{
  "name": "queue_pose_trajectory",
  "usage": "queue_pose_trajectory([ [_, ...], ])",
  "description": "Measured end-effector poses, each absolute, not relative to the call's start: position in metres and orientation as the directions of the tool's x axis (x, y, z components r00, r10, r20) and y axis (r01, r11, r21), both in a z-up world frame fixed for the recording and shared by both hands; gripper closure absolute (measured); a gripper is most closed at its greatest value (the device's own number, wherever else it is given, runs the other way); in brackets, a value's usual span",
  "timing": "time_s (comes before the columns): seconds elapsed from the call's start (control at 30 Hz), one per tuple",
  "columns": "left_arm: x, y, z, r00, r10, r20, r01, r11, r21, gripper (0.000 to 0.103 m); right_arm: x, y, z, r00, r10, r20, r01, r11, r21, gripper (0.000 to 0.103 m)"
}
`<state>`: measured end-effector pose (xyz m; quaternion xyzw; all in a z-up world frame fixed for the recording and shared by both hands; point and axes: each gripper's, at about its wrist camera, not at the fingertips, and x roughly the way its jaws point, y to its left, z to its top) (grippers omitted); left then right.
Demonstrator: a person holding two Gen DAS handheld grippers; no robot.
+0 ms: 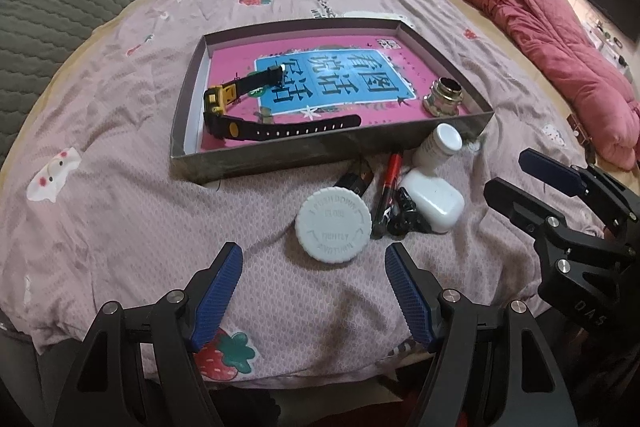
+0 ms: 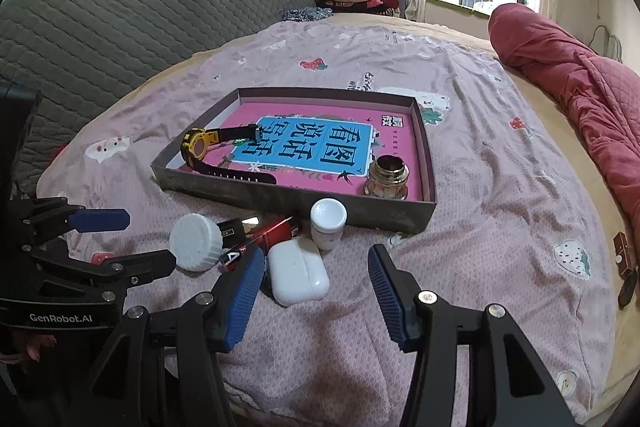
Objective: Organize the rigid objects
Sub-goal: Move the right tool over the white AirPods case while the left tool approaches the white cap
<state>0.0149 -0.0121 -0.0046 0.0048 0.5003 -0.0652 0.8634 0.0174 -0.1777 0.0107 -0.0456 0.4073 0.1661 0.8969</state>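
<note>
Bed (image 1: 120, 115): tray (image 1: 320, 157), cap (image 1: 333, 225), case (image 1: 434, 201).

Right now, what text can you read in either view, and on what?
"PUSH DOWN", "CLOSE TIGHTLY": big white cap.
"看图说话": upside down on the pink book in the box.
"GenRobot.AI": left gripper body.
"DAS": right gripper body.
Small white bottle label: too blurred.

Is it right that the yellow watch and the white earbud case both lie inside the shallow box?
Not quite. Only the yellow watch lies inside the shallow box. The white earbud case lies on the bedsheet in front of the box, as the right wrist view shows.
</note>
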Motion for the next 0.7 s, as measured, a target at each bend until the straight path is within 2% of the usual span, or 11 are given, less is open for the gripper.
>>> queue_pose_trajectory([
  [0.7,0.022,-0.017,-0.026,0.464,-0.106,-0.88,0.114,0.992,-0.059,0.028,0.025,-0.163,-0.02,0.52,0.231,-0.822,-0.373,0.927,0.024,0.049],
])
